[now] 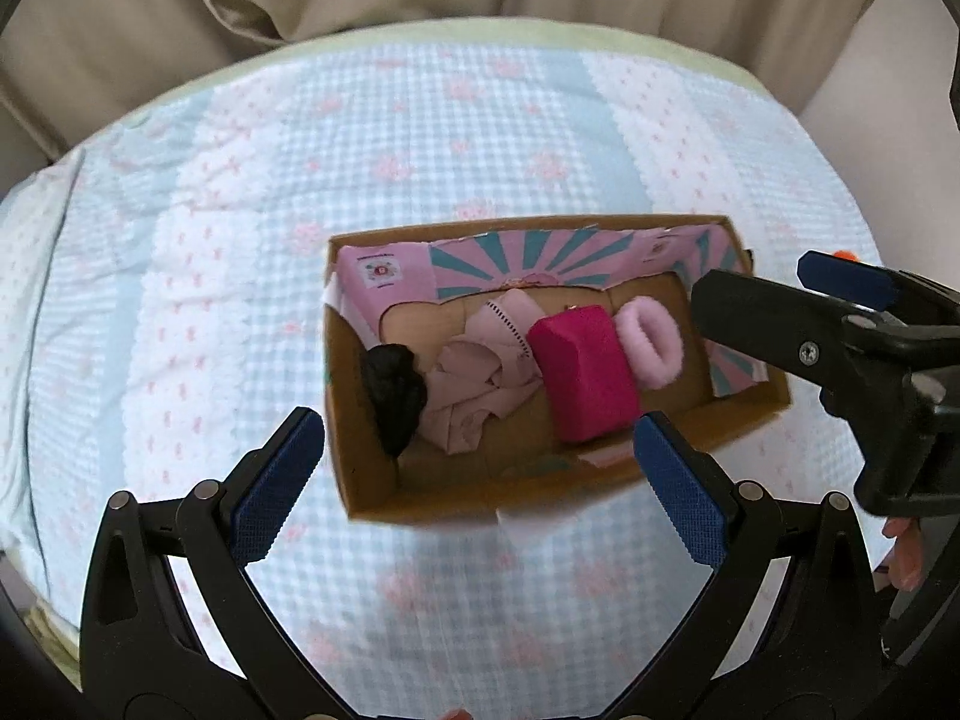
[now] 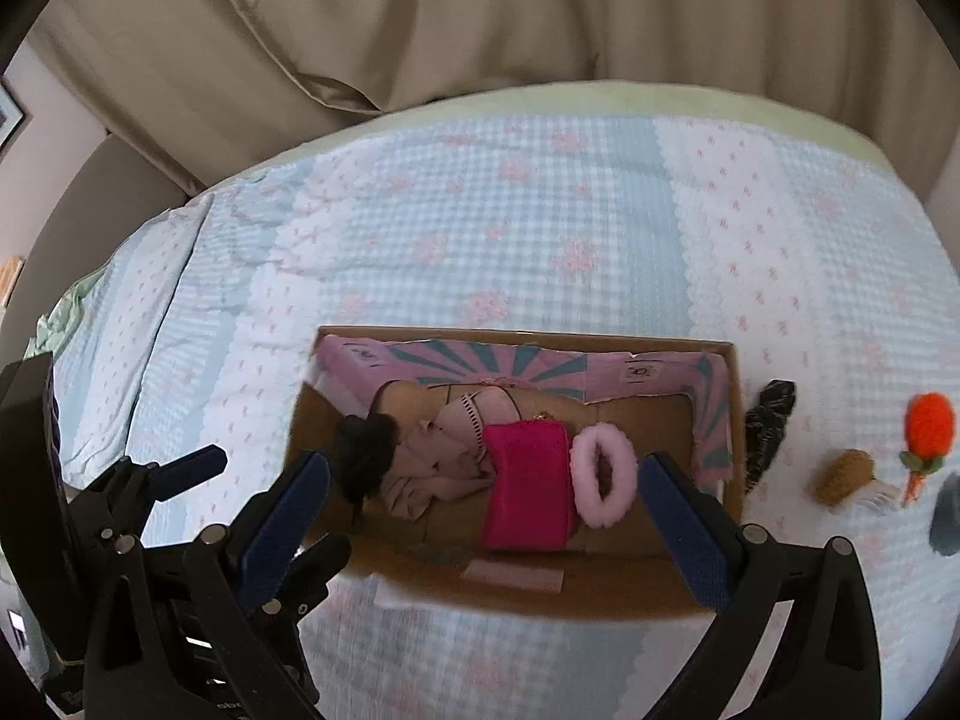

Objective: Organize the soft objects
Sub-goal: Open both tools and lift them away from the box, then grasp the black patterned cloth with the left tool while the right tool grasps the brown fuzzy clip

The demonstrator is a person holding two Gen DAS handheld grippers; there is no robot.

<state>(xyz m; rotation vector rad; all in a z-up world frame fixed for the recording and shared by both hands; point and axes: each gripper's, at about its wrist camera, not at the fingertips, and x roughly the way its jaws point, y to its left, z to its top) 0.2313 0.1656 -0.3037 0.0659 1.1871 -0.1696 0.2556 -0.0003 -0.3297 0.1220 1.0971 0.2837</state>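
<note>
A cardboard box [image 1: 372, 480] [image 2: 540, 600] with a pink and teal lining lies on the bed. In it are a black cloth [image 1: 393, 393] [image 2: 366, 456], a pale pink garment [image 1: 480, 378] [image 2: 438, 468], a magenta pouch [image 1: 585, 381] [image 2: 528, 483] and a fluffy pink ring [image 1: 651, 342] [image 2: 603, 477]. My left gripper [image 1: 480, 486] is open and empty above the box's near wall. My right gripper [image 2: 486, 522] is open and empty above the box; in the left wrist view it shows at the right [image 1: 750, 300].
The bed has a light blue and white quilt [image 1: 360, 150] [image 2: 540, 210] with beige curtains behind. Right of the box lie a dark patterned cloth [image 2: 768, 426], a brown fuzzy item [image 2: 843, 477], an orange knitted carrot [image 2: 927, 429] and a grey object [image 2: 948, 516].
</note>
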